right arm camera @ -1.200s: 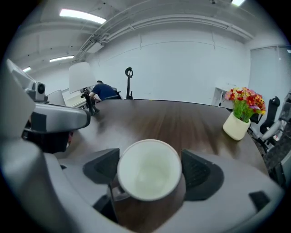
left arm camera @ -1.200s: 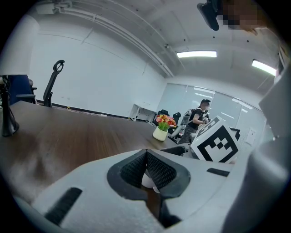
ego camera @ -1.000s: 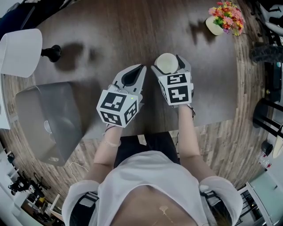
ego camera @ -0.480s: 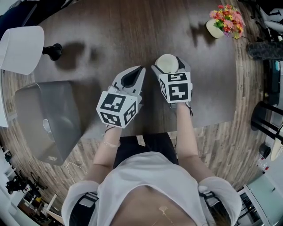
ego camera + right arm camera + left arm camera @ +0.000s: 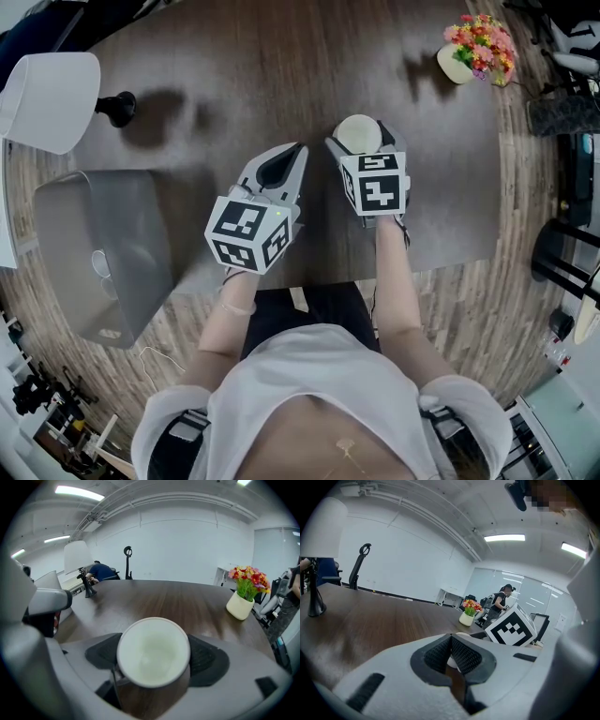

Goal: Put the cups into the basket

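Observation:
A white cup (image 5: 357, 132) stands upright between the jaws of my right gripper (image 5: 360, 141), which is shut on it above the dark wooden table (image 5: 281, 56). In the right gripper view the cup (image 5: 153, 651) shows its empty inside, with a black pad pressed on each side. My left gripper (image 5: 297, 152) hovers just left of it, its jaws closed to a point and holding nothing; in the left gripper view its pads (image 5: 461, 657) meet. The grey basket (image 5: 141, 234) sits at the table's left edge, with something pale inside.
A white-shaded lamp (image 5: 49, 99) on a black base (image 5: 119, 109) stands at the far left. A pot of flowers (image 5: 475, 43) sits at the far right corner. A person stands in the background of the left gripper view (image 5: 502, 603).
The right gripper and its cup have edged slightly to the right. The left gripper has stayed where it was.

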Motion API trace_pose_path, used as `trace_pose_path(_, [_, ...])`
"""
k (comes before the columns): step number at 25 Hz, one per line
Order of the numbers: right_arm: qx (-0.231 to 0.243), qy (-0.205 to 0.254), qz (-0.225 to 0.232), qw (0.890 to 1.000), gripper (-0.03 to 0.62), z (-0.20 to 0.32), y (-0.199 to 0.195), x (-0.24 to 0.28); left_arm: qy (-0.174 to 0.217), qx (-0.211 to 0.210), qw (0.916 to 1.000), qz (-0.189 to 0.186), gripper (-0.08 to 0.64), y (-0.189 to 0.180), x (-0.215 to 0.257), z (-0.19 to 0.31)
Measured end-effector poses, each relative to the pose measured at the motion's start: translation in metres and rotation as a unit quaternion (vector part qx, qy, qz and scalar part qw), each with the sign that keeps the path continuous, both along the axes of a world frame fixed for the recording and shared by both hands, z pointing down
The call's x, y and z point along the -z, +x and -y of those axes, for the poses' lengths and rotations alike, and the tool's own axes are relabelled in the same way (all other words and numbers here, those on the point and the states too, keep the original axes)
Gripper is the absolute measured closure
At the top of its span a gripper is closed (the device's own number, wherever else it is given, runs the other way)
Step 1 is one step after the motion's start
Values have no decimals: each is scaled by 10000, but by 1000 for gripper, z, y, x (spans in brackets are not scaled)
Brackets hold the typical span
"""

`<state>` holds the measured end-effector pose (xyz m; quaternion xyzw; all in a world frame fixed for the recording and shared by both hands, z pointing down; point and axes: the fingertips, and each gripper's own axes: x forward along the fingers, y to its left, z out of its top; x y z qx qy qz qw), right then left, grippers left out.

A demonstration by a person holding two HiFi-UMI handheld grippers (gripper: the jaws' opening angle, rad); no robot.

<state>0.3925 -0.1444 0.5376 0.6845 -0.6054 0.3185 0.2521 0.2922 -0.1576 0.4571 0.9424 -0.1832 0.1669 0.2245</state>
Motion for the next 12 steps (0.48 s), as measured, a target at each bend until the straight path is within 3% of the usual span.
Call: trace_pose_path(12, [83,162,144,9997,189,-13,-8,24,80,-90,9999,-53,551,-3,10,-12])
